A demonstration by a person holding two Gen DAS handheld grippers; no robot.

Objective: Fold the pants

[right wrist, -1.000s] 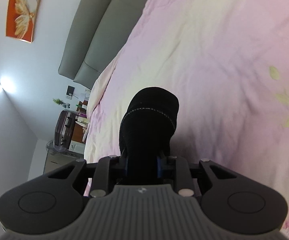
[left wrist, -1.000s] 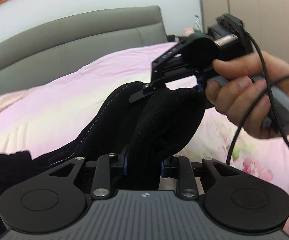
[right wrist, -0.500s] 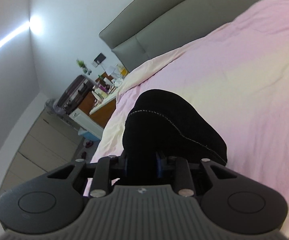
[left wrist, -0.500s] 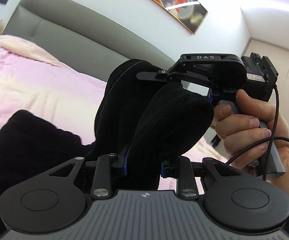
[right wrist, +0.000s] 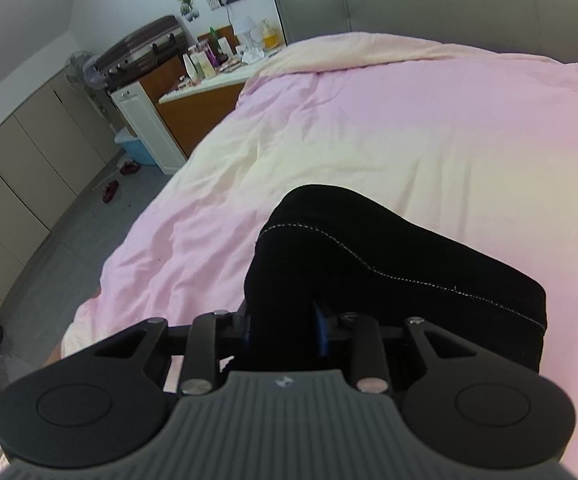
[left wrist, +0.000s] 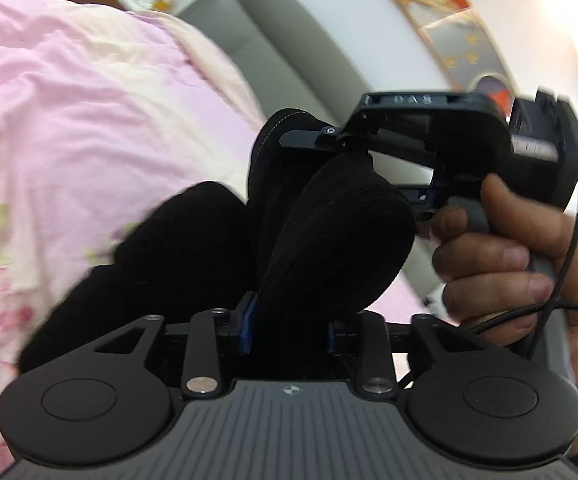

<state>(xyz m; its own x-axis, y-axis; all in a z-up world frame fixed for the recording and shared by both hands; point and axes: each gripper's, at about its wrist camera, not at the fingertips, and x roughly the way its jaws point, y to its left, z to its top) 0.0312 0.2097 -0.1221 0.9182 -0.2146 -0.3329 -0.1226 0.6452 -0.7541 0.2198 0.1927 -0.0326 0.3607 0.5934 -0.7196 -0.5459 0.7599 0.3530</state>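
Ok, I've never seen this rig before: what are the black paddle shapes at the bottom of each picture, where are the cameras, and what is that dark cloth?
No robot arm here: a person holds a handheld two-finger gripper in each hand, and each carries a fisheye camera looking along its fingers. The black paddles at the bottom of each picture are that gripper's own body.

The left wrist view shows the left gripper with a thick fold of the black pants between its fingers. Its jaws have just been opening, though cloth still fills the gap. Beyond it you see the right gripper, held by the person's hand.

The right wrist view shows the right gripper clamped on another part of the pants, white stitching showing.

Under everything lies a pink bedspread on a bed with a grey headboard.
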